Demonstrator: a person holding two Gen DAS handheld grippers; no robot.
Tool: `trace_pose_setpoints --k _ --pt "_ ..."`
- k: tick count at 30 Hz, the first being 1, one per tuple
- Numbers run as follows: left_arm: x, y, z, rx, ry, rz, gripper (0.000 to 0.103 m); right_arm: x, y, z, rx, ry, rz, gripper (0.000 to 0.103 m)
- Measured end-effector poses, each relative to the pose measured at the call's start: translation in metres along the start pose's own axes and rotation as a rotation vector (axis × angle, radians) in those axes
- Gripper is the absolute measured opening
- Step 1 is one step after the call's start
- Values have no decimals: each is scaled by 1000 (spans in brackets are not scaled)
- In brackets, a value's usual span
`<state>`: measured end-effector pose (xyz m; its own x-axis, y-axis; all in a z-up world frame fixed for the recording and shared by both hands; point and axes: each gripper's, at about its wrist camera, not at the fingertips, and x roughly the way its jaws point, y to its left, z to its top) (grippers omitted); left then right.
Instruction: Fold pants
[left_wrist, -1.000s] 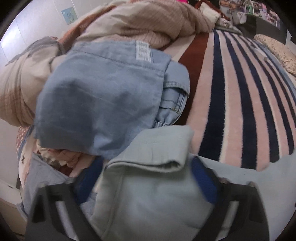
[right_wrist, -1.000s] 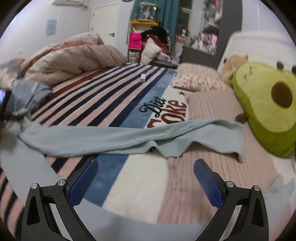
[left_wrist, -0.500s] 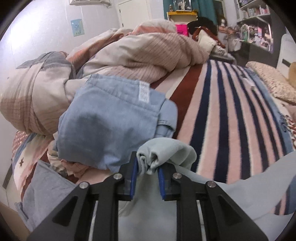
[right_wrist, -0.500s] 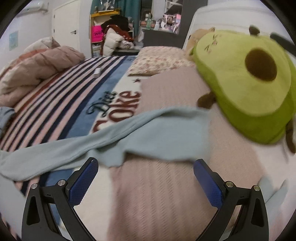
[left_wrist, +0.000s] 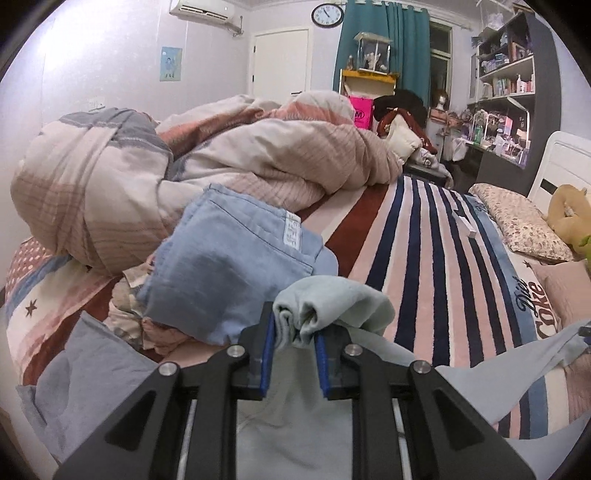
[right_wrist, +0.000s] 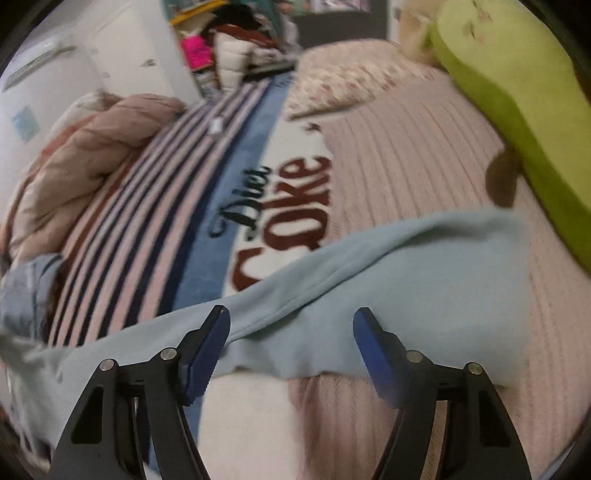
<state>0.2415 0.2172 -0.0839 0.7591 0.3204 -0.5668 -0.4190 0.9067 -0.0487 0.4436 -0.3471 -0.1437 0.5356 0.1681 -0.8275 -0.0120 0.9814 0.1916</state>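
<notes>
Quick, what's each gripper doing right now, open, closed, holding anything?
Left gripper: shut on a bunched end of the light blue pants.
Right gripper: open, jaws just closing over the pants leg, pads not yet pressing it.

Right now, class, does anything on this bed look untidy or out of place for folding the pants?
Yes. The pale blue pants lie stretched and rumpled, not flat. The left gripper pinches one bunched end. A crumpled denim garment and heaped duvet crowd that side.

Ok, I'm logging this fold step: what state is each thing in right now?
left gripper: shut on a bunched end of the pale blue pants.
right gripper: open, fingers closing over the pants' leg end, not yet pinching.
pale blue pants: stretched across the striped blanket.
duvet: heaped.
</notes>
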Motion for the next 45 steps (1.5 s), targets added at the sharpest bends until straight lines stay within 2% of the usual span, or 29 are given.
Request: trace_pose_setpoints --k 3,7,9,12,16,22,23,24,25,26,30,34,37,38,42,43,44,45 --pt "-3 5 0 -10 -2 -5 16 17 -5 1 82 5 69 67" --pt "6 3 -4 10 11 2 16 27 -3 3 119 -18 122 67" --pt "14 1 -5 13 28 2 16 28 0 5 130 -37 68 62" --pt "17 2 -7 13 22 12 16 20 10 11 90 -114 -21 61" --pt "13 14 -6 -21 8 24 16 28 1 19 140 -72 -91 61" --pt "-1 29 -10 -60 -15 17 16 43 4 32 159 -105 -186 61" --pt "-3 31 -11 -66 -16 14 16 47 5 34 155 -99 -205 58" --pt "-6 33 -11 -72 -17 7 16 51 7 36 142 -91 -246 49" --pt "-9 34 -13 -77 -19 -4 16 52 7 37 137 -85 -298 14" --pt "-13 35 -14 -77 -22 -12 16 51 7 38 133 -83 -377 0" --pt "-29 40 -22 -78 -35 -31 16 32 -7 33 163 -129 -301 0" --pt "-46 50 -38 -71 -32 -42 16 -5 -19 12 138 -193 -281 0" --pt "-54 59 -53 -63 -16 -32 16 -31 -31 -5 113 -196 -261 0" --pt "-57 63 -62 -60 -8 -18 16 -37 -33 -9 101 -187 -227 0" --pt "-62 79 -86 -65 45 -7 16 -53 -19 -27 74 -149 28 3" --pt "-63 81 -93 -64 59 -5 17 -52 -13 -31 70 -142 66 15" --pt "-64 83 -100 -61 82 -4 17 -51 -4 -34 67 -131 100 37" --pt "-64 84 -106 -55 99 -11 18 -48 4 -36 67 -119 129 47"
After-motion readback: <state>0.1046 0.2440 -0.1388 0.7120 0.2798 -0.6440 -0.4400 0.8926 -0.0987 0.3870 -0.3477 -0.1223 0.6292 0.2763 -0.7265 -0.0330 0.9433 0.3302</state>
